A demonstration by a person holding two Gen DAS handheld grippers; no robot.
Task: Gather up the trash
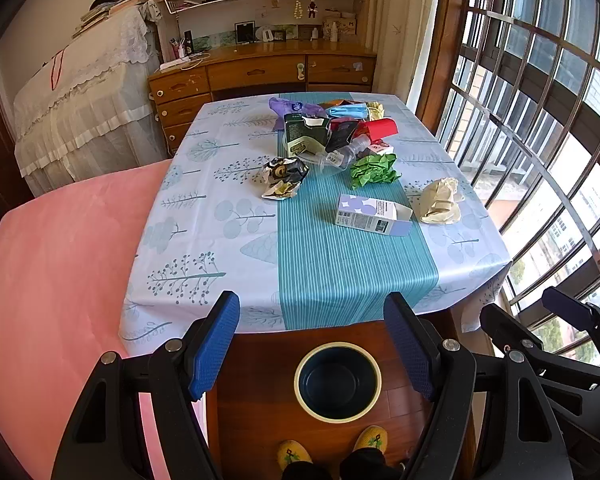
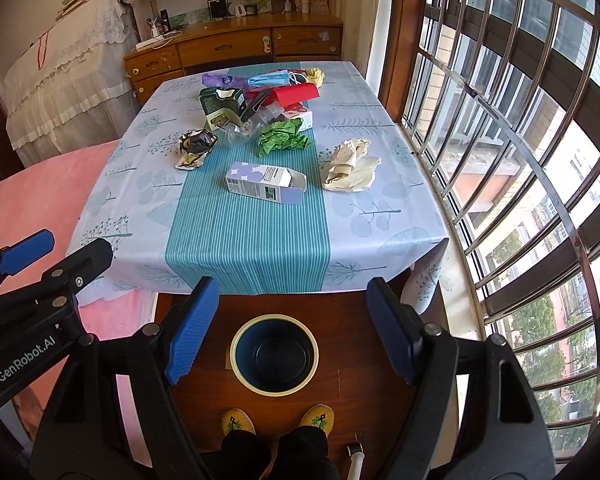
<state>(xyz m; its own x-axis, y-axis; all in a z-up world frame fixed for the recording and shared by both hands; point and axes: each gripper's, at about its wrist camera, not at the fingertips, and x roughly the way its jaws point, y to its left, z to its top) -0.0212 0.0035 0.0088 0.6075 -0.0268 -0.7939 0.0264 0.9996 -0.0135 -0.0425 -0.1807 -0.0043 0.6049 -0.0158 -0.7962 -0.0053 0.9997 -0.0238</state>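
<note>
I hold the left hand-held gripper (image 1: pixel 312 344) and right hand-held gripper (image 2: pixel 290 328) released and empty above the bin (image 2: pixel 274 354), which stands on the floor at the counter's (image 1: pixel 220 240) near edge, handy for drops. The trash, purple carton (image 2: pixel 266 183) nearest, lies on the counter; the far pile looks tangled.

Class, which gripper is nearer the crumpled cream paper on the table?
Right. The right gripper hangs nearer the window side, where the cream paper lies; the left gripper hangs beside it, further toward the pink bed.

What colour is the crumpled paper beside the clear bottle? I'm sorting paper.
Green; the crumpled paper shows best in the right wrist view.
</note>
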